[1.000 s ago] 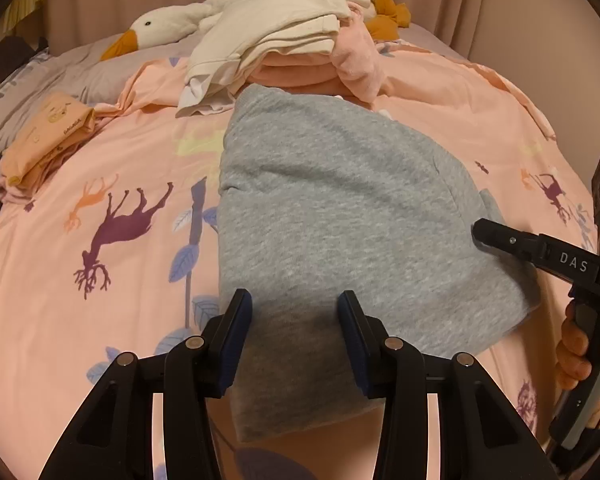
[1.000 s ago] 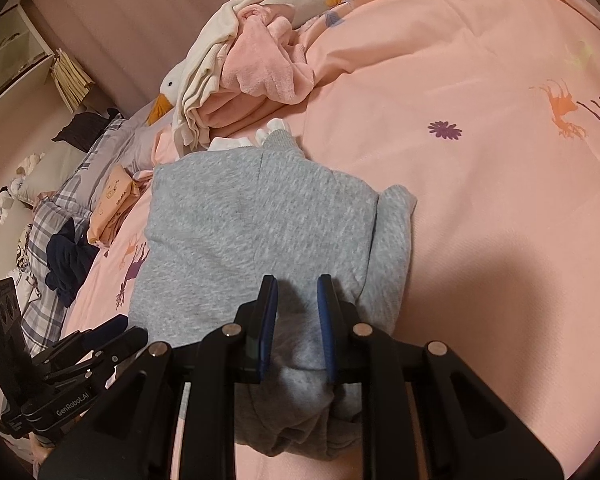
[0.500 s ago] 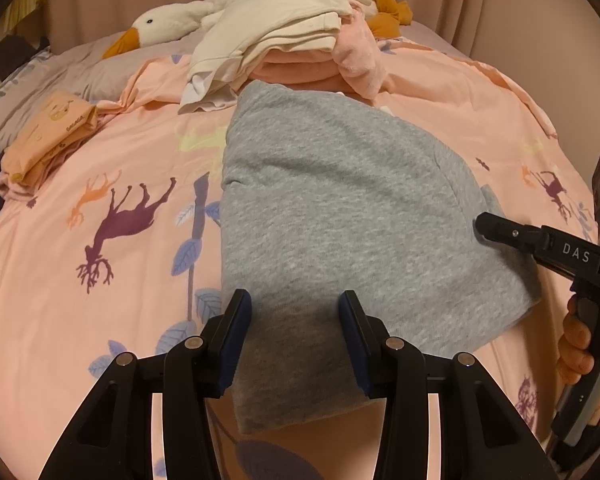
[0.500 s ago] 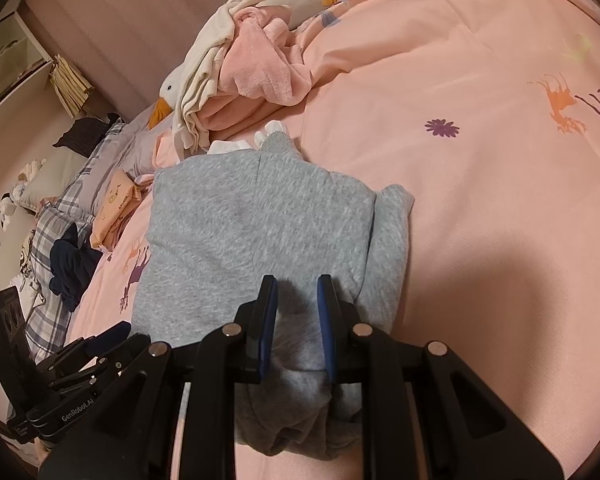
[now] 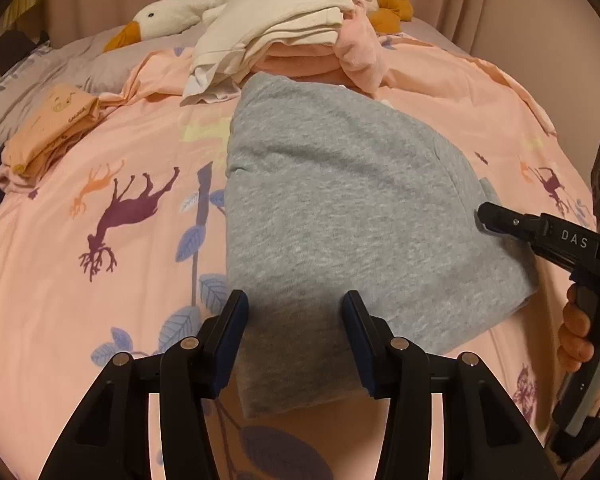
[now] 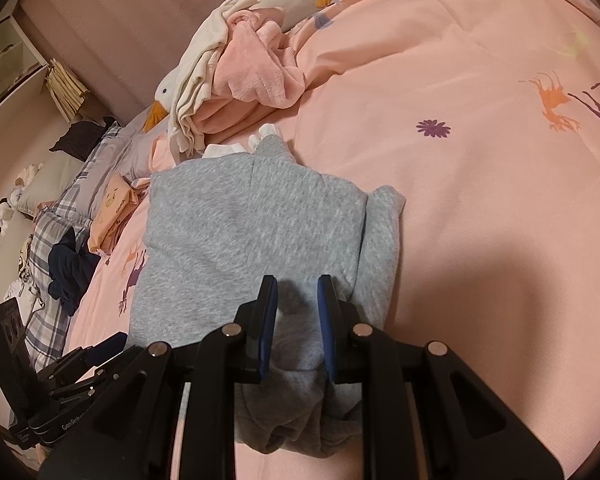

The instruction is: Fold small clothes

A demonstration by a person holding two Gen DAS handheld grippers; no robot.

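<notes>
A folded grey fleece sweatshirt [image 5: 340, 216] lies flat in the middle of the bed, on a pink duvet printed with purple and orange deer [image 5: 100, 280]. The right tongs [image 6: 297, 322] pinch a bunched fold at the sweatshirt's near edge — grey cloth fills the narrow gap between the blue pads [image 6: 269, 324]. The left tongs [image 5: 295, 344] stand spread over the garment's near corner, fabric showing between the fingers, apart from both. Behind the sweatshirt sits a heap of cream and pink clothes [image 5: 284, 40], touching its far edge, with a white plush goose [image 5: 168, 20] beside it. A folded peach garment [image 5: 48, 128] lies well apart to the left.
</notes>
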